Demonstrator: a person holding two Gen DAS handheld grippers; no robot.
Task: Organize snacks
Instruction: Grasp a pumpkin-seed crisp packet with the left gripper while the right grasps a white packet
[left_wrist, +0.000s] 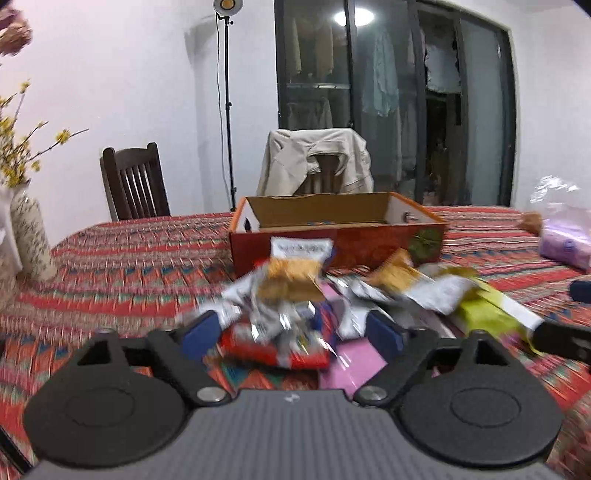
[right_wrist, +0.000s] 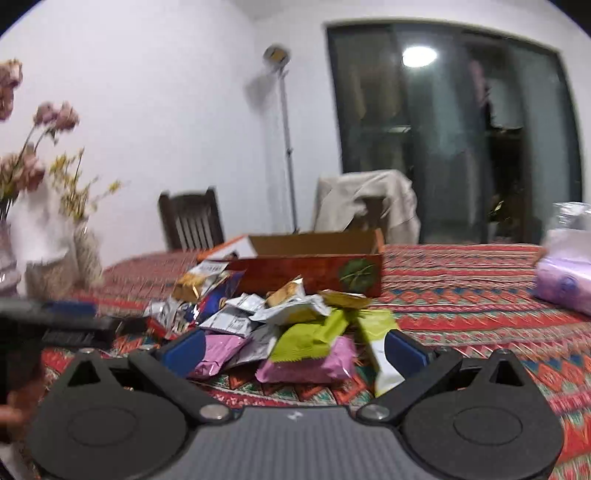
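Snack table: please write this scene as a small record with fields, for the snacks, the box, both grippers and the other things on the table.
snacks: loose pile of wrapped packets on the patterned tablecloth, in front of the box
box: open cardboard box, behind the pile; contents hard to see
left gripper: open, at the pile, packets between its fingers
right gripper: open, at the pile
other: vase of flowers at left, purple pack at right

— What do the grippers look like?
— The left gripper (left_wrist: 291, 332) and right gripper (right_wrist: 295, 349) match: blue pads, black linkage arms with silver screws, round black discs, a ribbed grey body.
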